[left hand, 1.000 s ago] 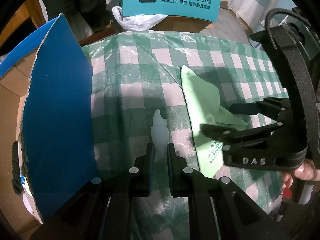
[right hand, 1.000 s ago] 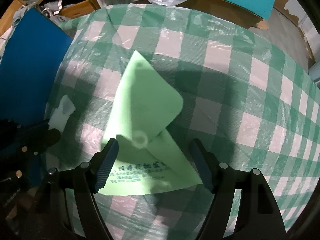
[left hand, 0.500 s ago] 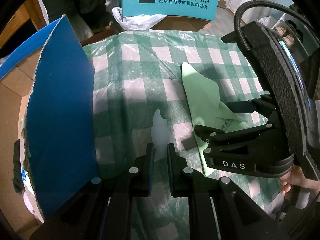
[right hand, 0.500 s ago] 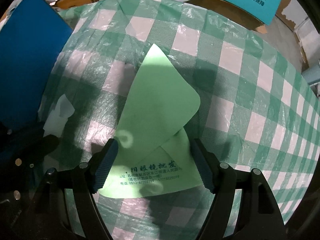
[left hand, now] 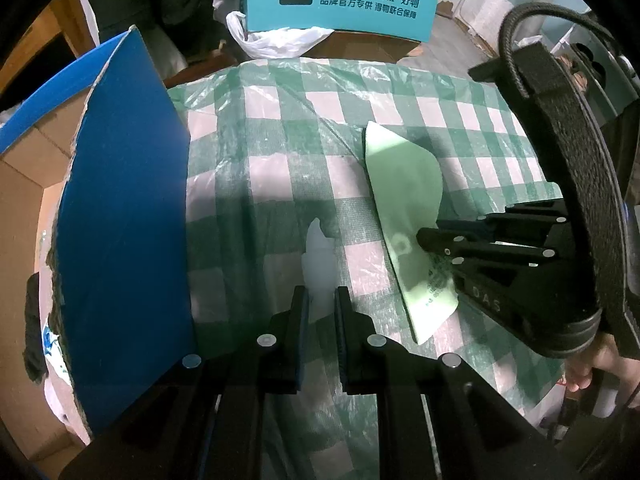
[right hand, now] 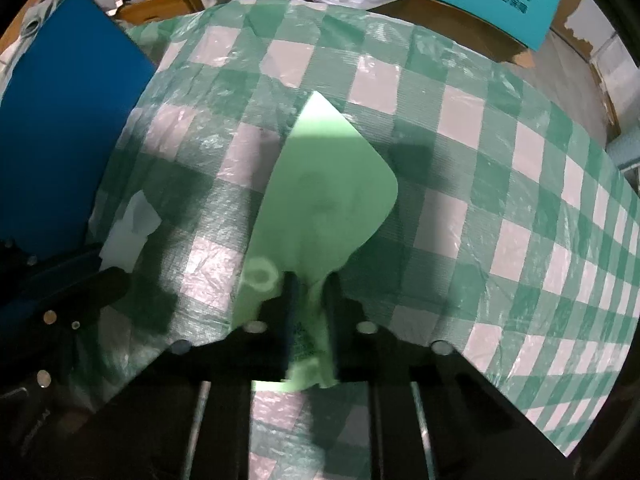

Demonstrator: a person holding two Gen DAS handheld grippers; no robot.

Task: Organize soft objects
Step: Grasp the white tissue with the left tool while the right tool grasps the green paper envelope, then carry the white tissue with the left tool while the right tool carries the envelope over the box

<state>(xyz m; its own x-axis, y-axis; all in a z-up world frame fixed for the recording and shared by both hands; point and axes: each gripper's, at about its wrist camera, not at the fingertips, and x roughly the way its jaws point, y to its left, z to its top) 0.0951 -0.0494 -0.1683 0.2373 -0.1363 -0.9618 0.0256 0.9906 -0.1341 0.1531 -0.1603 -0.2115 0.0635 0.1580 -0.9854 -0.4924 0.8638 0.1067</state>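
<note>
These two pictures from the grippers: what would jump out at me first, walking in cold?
Probably the pale green cloth at the middle of the green-and-white checked tablecloth, its near end pinched in the right gripper. To its left, the left gripper clamps a small white scrap. A tall blue board stands at the table's left edge.

Both claws (left [left hand: 320,308], right [right hand: 310,300]) clamped shut.

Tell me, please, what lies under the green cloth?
Under the green cloth lies the checked tablecloth, showing all around it. The right gripper pinches the cloth's near part. Whatever sits beneath the cloth's middle is covered.
</note>
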